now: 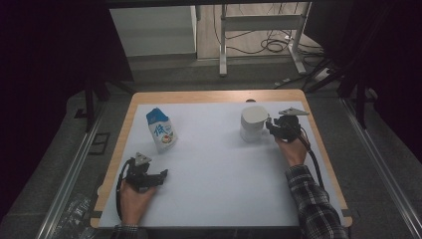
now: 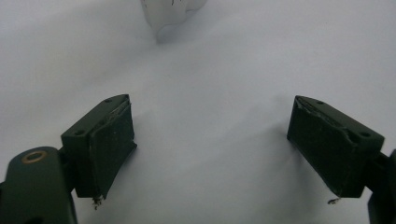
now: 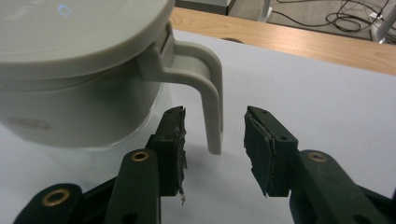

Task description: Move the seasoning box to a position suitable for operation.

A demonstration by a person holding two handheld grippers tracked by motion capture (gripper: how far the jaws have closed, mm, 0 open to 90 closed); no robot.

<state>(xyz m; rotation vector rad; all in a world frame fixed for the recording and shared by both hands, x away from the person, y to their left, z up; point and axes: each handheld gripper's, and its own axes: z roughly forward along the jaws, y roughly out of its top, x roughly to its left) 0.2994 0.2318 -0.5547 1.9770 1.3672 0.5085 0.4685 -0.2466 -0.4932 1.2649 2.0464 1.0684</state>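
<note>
Mug handle stands between the right tool's parted jaws, untouched.

The left hand comes in from the bottom and holds the left gripper low, pointing right. Its 2 jaws are wide apart with nothing between them. The right hand in a checked sleeve holds the right gripper pointing left, jaws partly apart.
</note>
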